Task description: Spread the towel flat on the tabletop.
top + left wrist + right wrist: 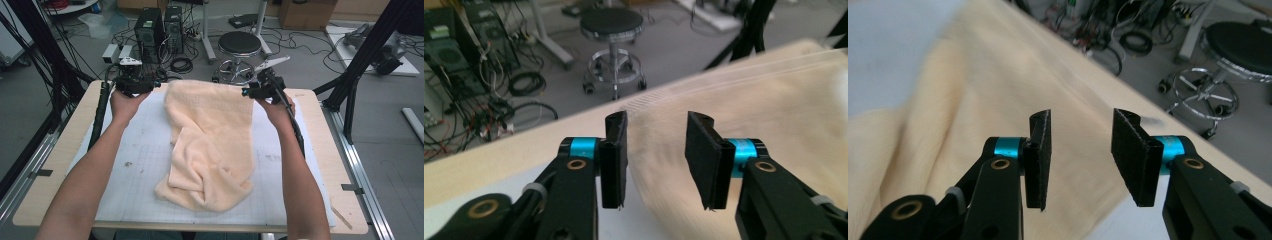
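Though blurred, stool (pixel 239 45) beyond towel (pixel 212 140).

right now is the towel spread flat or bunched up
Bunched: the cream towel lies in rumpled folds, its near end crumpled on the white mat.

This is a lab. Behind the table (pixel 320 130), at 12 o'clock, computer towers (pixel 159 27) stand on the floor among many cables (pixel 182 64), with a stool (pixel 239 50) and boxes (pixel 306 12) nearby.
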